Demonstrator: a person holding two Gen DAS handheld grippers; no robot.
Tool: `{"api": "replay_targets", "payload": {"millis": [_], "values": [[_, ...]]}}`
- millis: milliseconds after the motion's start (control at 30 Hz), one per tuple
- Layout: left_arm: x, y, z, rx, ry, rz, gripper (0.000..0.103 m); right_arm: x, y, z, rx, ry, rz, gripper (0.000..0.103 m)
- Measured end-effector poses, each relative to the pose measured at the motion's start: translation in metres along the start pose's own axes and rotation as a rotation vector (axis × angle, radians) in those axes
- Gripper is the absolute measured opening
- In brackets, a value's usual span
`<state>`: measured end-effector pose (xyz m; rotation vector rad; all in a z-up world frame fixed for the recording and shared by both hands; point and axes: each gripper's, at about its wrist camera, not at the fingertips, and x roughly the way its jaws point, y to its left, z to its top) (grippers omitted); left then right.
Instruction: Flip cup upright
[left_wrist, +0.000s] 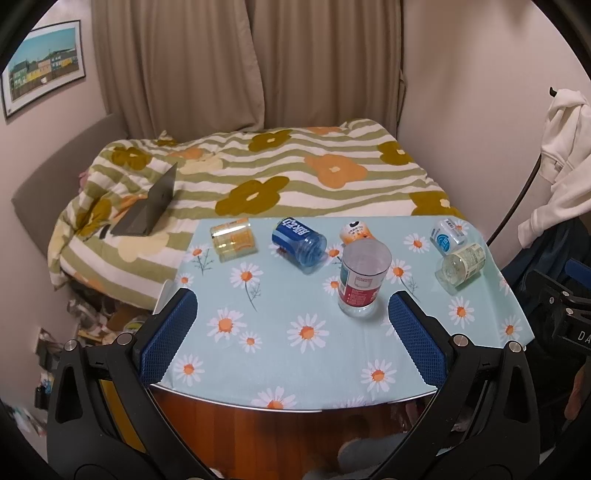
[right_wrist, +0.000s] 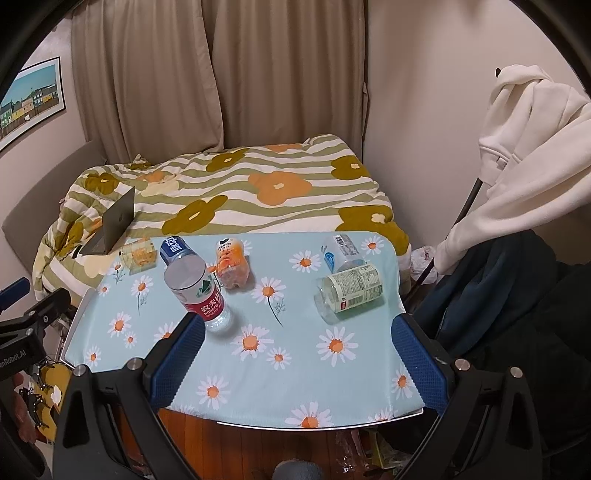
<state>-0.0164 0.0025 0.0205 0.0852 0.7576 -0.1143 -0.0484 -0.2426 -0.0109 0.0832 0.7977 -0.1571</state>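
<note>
A clear cup with a red label (left_wrist: 362, 280) stands upright mid-table, open end up; it also shows in the right wrist view (right_wrist: 199, 291). Several other cups lie on their sides: a yellow one (left_wrist: 233, 239), a blue one (left_wrist: 299, 239), an orange one (left_wrist: 355, 230), a white-blue one (left_wrist: 447, 236) and a pale green one (left_wrist: 461, 264) (right_wrist: 349, 290). My left gripper (left_wrist: 291, 332) is open and empty above the table's near edge, short of the upright cup. My right gripper (right_wrist: 299, 354) is open and empty, with the pale green cup ahead of it.
The table (left_wrist: 258, 369) carries a light blue daisy cloth. A bed with a flowered quilt (left_wrist: 295, 173) and an open laptop (left_wrist: 147, 210) lies behind it. A white hoodie (right_wrist: 524, 155) hangs at the right. Clutter covers the floor at left (left_wrist: 96, 317).
</note>
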Motion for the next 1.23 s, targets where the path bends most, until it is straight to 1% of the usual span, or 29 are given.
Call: {"api": "replay_targets", "payload": {"millis": [833, 1100, 1233], "values": [[0.003, 0.0, 0.003, -0.002, -0.004, -0.006, 0.103, 0.001, 0.0, 0.002, 0.002, 0.003, 0.002, 0.101], [0.01, 0.001, 0.006, -0.019, -0.003, 0.011, 0.103, 0.001, 0.0, 0.002, 0.001, 0.003, 0.002, 0.101], [0.013, 0.002, 0.007, -0.024, -0.008, 0.038, 0.103, 0.001, 0.001, 0.002, -0.006, 0.004, 0.008, 0.101]]}}
